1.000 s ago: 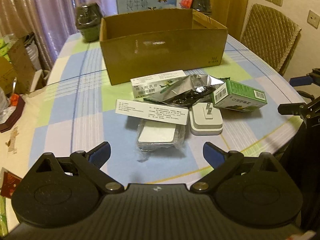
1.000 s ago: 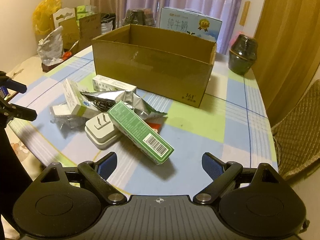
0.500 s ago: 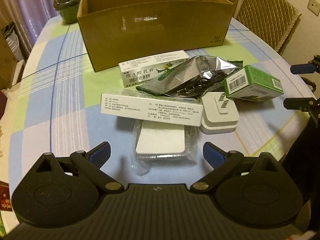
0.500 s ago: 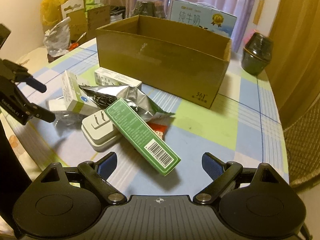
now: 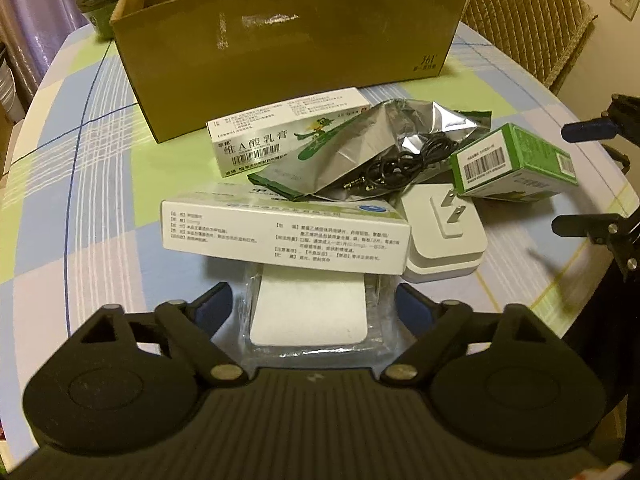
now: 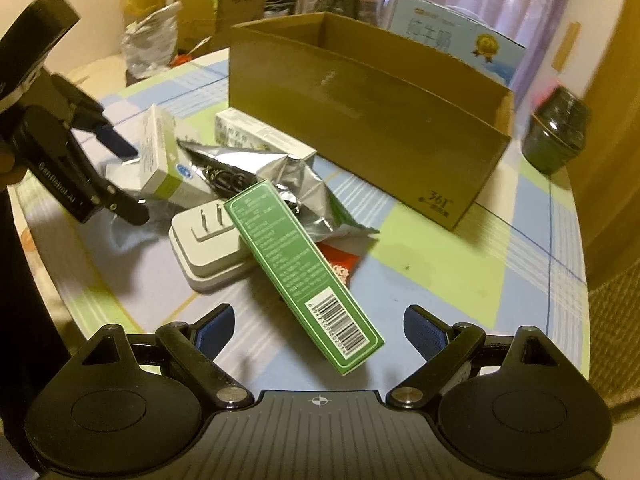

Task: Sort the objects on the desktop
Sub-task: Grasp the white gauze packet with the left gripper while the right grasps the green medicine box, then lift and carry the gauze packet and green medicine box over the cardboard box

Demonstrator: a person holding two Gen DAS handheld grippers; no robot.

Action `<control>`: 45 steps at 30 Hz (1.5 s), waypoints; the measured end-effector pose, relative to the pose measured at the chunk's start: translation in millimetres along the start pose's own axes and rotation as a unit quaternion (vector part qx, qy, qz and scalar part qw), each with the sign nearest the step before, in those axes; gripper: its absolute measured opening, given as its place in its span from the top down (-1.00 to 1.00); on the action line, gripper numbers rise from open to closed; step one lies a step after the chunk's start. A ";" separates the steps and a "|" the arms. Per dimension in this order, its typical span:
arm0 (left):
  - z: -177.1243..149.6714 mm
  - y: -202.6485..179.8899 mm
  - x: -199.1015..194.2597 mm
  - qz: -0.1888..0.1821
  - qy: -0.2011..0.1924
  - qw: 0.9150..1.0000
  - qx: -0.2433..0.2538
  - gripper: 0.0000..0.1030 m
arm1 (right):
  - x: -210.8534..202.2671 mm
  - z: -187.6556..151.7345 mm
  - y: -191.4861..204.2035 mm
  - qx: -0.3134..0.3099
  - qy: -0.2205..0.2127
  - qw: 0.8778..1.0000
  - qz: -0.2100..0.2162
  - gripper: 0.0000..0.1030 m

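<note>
Left gripper [image 5: 313, 307] spread wide, straddling plastic-wrapped white flat pad [image 5: 308, 310]; long white printed carton [image 5: 285, 236] overlies pad's far end. Right gripper [image 6: 319, 326] spread wide, empty, near green barcoded carton [image 6: 304, 268]. Brown cardboard box [image 5: 288, 44] behind.

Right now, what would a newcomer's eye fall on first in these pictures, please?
Probably the large open cardboard box at the back of the checked table. Then the clutter in front of it: a green carton leaning on a white plug adapter, and the open left gripper around a plastic-wrapped white pad.
</note>
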State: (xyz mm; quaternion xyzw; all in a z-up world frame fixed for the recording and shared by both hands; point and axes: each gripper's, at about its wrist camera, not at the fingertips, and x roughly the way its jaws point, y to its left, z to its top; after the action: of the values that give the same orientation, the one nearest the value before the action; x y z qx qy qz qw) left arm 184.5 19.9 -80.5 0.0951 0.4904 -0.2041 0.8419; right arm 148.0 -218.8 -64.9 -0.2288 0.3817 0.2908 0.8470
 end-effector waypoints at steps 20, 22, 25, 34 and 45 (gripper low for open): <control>-12.9 -8.0 -3.7 0.010 0.012 1.000 -0.025 -0.26 | 18.8 10.1 0.0 -0.009 0.019 1.000 0.010 0.37; -16.0 -10.2 -5.6 0.013 0.009 0.999 -0.030 -0.26 | 14.0 9.8 -7.5 0.038 0.025 0.999 0.015 0.43; -17.3 -14.9 -7.7 0.020 0.009 0.999 -0.032 -0.26 | 7.9 7.8 -24.0 0.127 0.038 0.991 0.017 0.47; -32.7 -47.4 -15.3 0.015 0.010 1.000 -0.021 -0.26 | -1.6 -7.4 -51.9 0.247 0.060 0.967 -0.025 0.47; -37.0 -50.3 -12.1 0.036 0.003 0.999 -0.037 -0.39 | 6.0 -10.7 -51.4 0.254 0.061 0.965 -0.038 -0.04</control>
State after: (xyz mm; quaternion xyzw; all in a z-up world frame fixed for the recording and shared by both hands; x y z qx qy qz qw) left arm 128.2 -8.9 -86.5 0.0823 0.4965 -0.1556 0.8500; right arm 180.0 -260.7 -67.5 -0.0378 0.4851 0.1374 0.8628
